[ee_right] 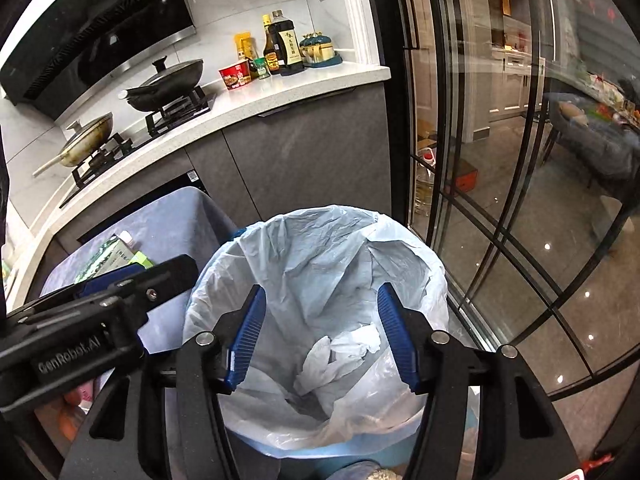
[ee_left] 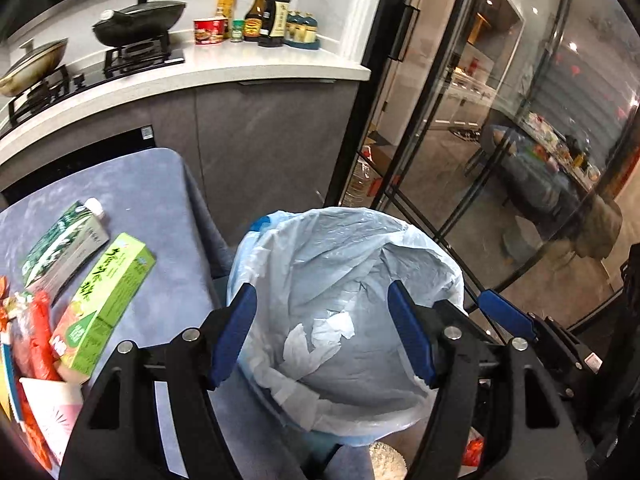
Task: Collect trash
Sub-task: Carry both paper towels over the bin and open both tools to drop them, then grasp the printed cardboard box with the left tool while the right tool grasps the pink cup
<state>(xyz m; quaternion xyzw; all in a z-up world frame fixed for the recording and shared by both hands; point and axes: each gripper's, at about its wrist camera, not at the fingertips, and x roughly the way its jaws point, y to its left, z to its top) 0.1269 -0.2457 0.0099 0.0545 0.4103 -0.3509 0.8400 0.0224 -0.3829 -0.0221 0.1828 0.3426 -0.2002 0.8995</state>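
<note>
Matte black two-finger frames on left gripper (ee_left: 322, 330) and right gripper (ee_right: 320, 334), fitted with ribbed blue pads (ee_right: 248, 336). Fastened at pivots with round silver screws (ee_left: 191, 334). Marked "GenRobot.AI" in white lettering (ee_right: 68, 357) along the housing.

It was a home kitchen: pans (ee_right: 168, 82) sat on a gas hob (ee_right: 132, 136) beneath a range hood (ee_right: 100, 40), with sauce bottles (ee_right: 285, 50) nearby.

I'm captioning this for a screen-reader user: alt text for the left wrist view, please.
The open left gripper hangs over a lined bin holding crumpled tissue. Left, a table carries cartons and wrappers.
</note>
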